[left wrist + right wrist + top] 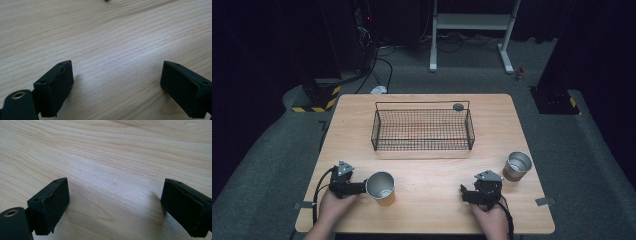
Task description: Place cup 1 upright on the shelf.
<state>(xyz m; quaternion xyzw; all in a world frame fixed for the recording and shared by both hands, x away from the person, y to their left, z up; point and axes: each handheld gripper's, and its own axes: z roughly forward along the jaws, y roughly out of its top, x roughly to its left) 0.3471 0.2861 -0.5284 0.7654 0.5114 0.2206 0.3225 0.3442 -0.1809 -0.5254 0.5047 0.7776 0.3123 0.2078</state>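
High view is showing my wire basket [422, 129] sitting empty: one metal cup [380, 185] nearer me, left, touching my left gripper [354, 188]; another cup [517, 165] right. I'm holding both grippers, right [466, 194] included, wide open, gripping nothing.

basket [422, 129] behind, cups [380, 185] [517, 165] L/R front

two matte black grippers, left gripper [362, 188] and right gripper [465, 194], each topped by a grey three-cornered plate and trailing a black cable. blocky black fingers [56, 87] with small screw holes; brass-ringed hole nearby.
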